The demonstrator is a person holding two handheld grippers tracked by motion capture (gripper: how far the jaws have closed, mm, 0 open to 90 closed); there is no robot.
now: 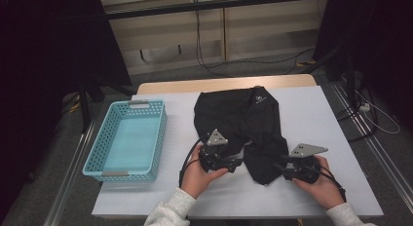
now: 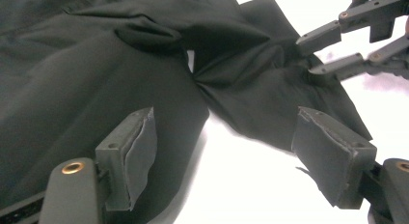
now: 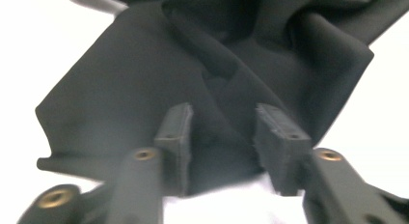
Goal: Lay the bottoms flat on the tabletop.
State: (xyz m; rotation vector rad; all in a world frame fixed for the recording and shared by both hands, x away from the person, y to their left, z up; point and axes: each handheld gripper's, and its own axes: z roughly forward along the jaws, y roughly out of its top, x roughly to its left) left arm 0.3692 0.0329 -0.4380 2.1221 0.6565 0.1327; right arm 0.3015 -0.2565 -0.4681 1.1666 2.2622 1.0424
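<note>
Black shorts (image 1: pixel 238 119) lie flat on the white table cover, waistband at the far side and the two legs toward me. My left gripper (image 1: pixel 237 162) sits at the hem of the left leg; in the left gripper view its jaws (image 2: pixel 226 151) stand wide apart, one over the black cloth (image 2: pixel 72 79), with bare white cover between them. My right gripper (image 1: pixel 279 165) is at the outer edge of the right leg. Its jaws (image 3: pixel 224 137) straddle the hem of the cloth (image 3: pixel 144 74), and the pads are not pressed on it. That same right gripper (image 2: pixel 313 55) also appears far off in the left gripper view.
A light blue plastic basket (image 1: pixel 100 143) with nothing in it stands at the table's left. The white cover (image 1: pixel 316 119) is bare to the right of the shorts and along the near edge. Cables and dark stands surround the table on the floor.
</note>
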